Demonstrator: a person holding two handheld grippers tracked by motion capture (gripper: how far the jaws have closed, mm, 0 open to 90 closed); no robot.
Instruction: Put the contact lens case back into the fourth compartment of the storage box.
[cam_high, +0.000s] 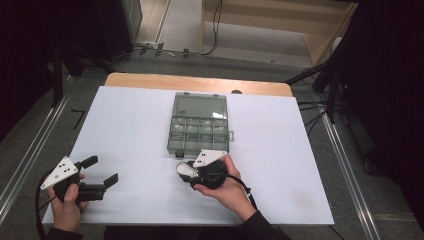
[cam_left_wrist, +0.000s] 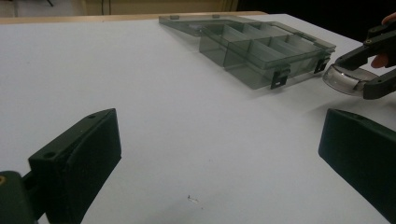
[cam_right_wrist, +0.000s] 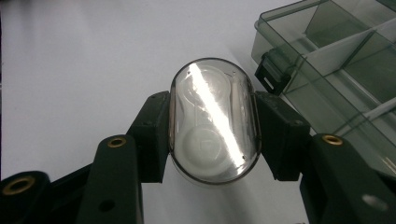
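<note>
desk (cam_high: 130, 130) white, bears open organizer box (cam_high: 199, 127) | left gripper (cam_high: 102, 172) well left of box, fingers apart, empty | right gripper (cam_high: 186, 170) just before box's front edge, fingers clamped on clear oval case (cam_right_wrist: 214, 121)

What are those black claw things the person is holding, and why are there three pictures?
A person holds a grabbing tool in each hand. Call them tongs. One picture looks down from above the white table. The other two come from small cameras riding on each tool. On the table lies an open clear box with little compartments. The right tongs squeeze a small clear oval case near the box's front edge. The left tongs are open and hold nothing, resting off to the side.
</note>
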